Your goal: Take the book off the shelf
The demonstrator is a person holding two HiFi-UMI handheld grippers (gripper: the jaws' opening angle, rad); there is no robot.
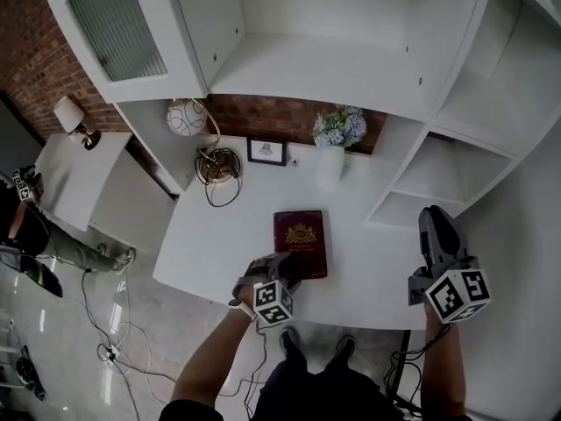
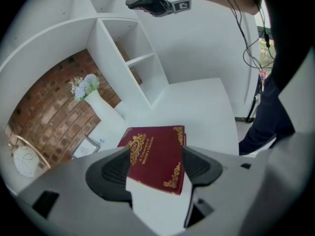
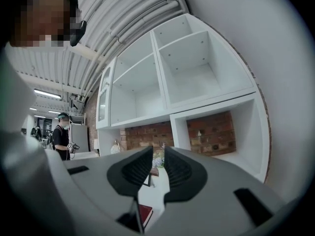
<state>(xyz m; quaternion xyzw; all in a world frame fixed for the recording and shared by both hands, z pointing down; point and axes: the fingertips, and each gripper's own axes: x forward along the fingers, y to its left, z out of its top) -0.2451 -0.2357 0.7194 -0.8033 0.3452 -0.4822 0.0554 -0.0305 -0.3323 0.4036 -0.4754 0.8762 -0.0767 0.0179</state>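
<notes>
A dark red book (image 1: 301, 242) with gold lettering lies flat on the white table (image 1: 219, 235), cover up. My left gripper (image 1: 279, 268) hovers at the book's near edge, tilted down, jaws wide open. In the left gripper view the book (image 2: 155, 156) shows between the pads (image 2: 114, 173), which do not press on it. My right gripper (image 1: 436, 222) is held level off the table's right end, beside the shelf unit (image 1: 456, 174). Its jaws (image 3: 158, 167) stand a narrow gap apart with nothing between them. A corner of the book (image 3: 145, 214) shows below them.
At the table's back stand a vase of flowers (image 1: 337, 134), a small picture frame (image 1: 266, 152) and a round lamp (image 1: 215, 160) with its cord. White shelf compartments rise behind and to the right. Another person (image 1: 22, 209) is at the far left; cables lie on the floor.
</notes>
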